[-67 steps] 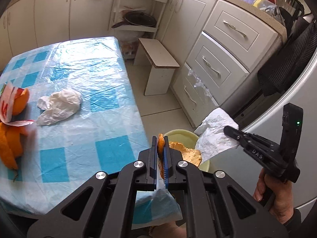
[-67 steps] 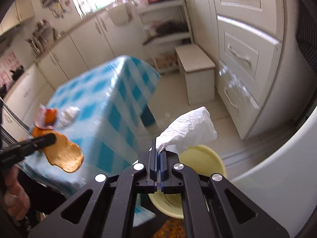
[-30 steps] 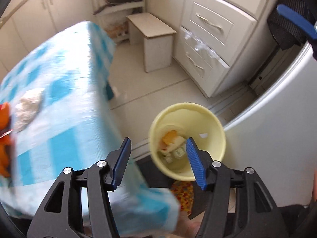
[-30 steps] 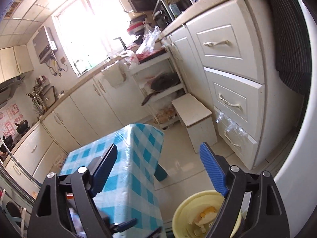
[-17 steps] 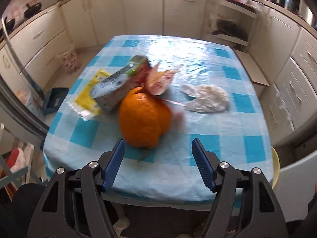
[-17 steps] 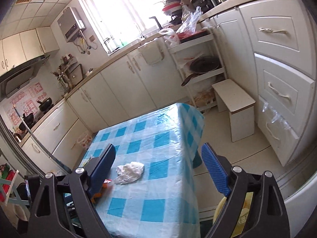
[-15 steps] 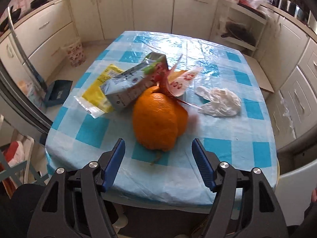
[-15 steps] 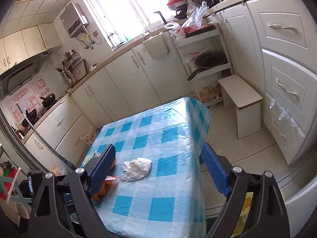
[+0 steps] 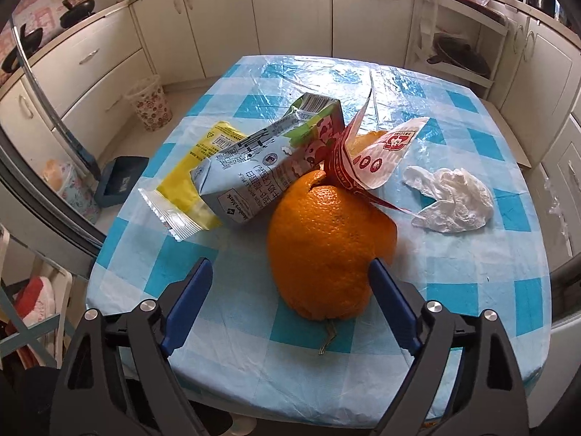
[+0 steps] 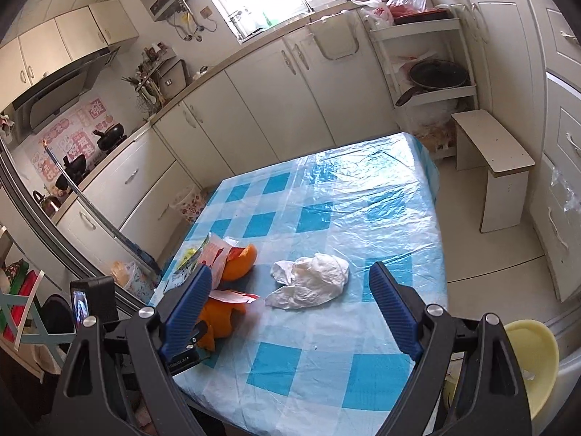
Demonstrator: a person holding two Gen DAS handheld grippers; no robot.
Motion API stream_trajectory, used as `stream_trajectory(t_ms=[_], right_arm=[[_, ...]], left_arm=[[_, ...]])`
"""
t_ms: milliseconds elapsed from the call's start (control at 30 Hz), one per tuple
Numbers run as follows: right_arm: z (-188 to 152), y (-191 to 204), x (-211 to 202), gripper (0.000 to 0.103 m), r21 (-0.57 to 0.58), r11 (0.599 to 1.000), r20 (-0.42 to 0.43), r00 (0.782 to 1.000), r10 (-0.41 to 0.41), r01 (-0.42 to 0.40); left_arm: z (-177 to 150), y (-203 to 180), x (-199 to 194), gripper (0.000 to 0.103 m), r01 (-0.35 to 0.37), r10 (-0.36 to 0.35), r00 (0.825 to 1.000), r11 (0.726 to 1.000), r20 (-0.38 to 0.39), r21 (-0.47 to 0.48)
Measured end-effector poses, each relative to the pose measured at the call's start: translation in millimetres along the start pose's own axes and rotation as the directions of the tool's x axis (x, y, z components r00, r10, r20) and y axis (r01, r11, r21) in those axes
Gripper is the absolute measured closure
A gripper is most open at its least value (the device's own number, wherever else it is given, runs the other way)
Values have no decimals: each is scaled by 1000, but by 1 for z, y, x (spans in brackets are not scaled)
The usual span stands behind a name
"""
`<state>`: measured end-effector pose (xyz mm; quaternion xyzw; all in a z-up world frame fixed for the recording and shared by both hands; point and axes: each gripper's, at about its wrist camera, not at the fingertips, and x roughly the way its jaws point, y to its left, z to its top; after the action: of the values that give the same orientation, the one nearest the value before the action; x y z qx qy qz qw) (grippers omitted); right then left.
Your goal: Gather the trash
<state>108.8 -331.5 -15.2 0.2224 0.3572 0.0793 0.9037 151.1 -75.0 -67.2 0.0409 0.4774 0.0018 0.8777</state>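
- Left gripper (image 9: 287,298), jaws wide and empty, frames the peel (image 9: 328,247) near the table (image 9: 472,265) edge: I'd lower until both pads flank it, then close gently (it looks hollow).
- Right gripper (image 10: 290,305), also spread and empty, faces the tissue (image 10: 312,281).
- Count: one peel, one carton (image 9: 261,170), one yellow wrapper (image 9: 192,178), one red-white wrapper (image 9: 377,156), one tissue, one bin (image 10: 533,359).

Large orange peel (image 9: 328,250), dome side up, near edge of the checked table (image 9: 483,272). Behind it a crushed milk carton (image 9: 268,170) tipped against the peel, over a flat yellow wrapper (image 9: 192,167) to the left. Red-and-white torn packet (image 9: 377,156) standing up from the peel's far side. Crumpled white tissue (image 9: 454,200) to the right, apart. Pale yellow bin (image 10: 533,359) on the floor, beyond the table's right corner.
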Motion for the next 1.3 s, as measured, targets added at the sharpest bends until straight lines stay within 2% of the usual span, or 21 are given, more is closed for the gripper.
stream_trajectory(t_ms=[133, 333, 400, 533, 567, 633, 767, 1000, 1067, 1133, 1200, 1233, 1267, 1300], right_arm=[[-1, 13, 12, 18, -24, 1000, -20, 1000, 12, -12], [-6, 29, 35, 18, -47, 999, -69, 997, 23, -27], [-7, 33, 42, 18, -45, 998, -86, 996, 34, -38], [-7, 40, 59, 18, -4, 996, -115, 990, 86, -87], [-7, 42, 64, 18, 5, 995, -123, 988, 99, -99], [-9, 48, 74, 18, 16, 993, -137, 984, 115, -114], [-12, 61, 93, 18, 20, 991, -171, 976, 136, -134], [-16, 64, 115, 18, 79, 983, -190, 965, 181, -168], [-16, 61, 119, 18, 115, 976, -187, 961, 203, -184], [-16, 59, 125, 26, 144, 969, -183, 957, 223, -199], [-18, 57, 131, 33, 169, 964, -194, 952, 238, -206], [-19, 57, 133, 38, 179, 961, -200, 949, 244, -210], [-20, 57, 135, 40, 187, 959, -207, 946, 251, -214], [-21, 56, 136, 45, 192, 957, -214, 943, 256, -217]], left_arm=[[0, 17, -1, 20, 49, -50, 999, 997, -8, -53], [2, 17, 4, 20, 88, -88, 996, 995, -9, -43], [2, 20, 5, 27, 120, -121, 993, 991, -12, -55], [1, 30, 2, 53, 201, -203, 979, 976, -17, -78], [0, 34, 1, 61, 223, -226, 974, 971, -19, -87], [0, 42, -1, 71, 279, -283, 959, 954, -27, -111], [-2, 56, -1, 82, 293, -299, 954, 948, -27, -127], [1, 80, 4, 83, 269, -277, 960, 949, -26, -161], [1, 83, 8, 83, 280, -290, 956, 946, -41, -164], [0, 84, 7, 83, 299, -310, 950, 940, -43, -162], [0, 84, 5, 76, 343, -354, 934, 926, -48, -156], [-2, 81, 3, 65, 361, -372, 927, 921, -48, -147], [-2, 79, 1, 55, 361, -369, 928, 923, -44, -133], [-3, 76, -1, 52, 355, -361, 932, 928, -40, -114]])
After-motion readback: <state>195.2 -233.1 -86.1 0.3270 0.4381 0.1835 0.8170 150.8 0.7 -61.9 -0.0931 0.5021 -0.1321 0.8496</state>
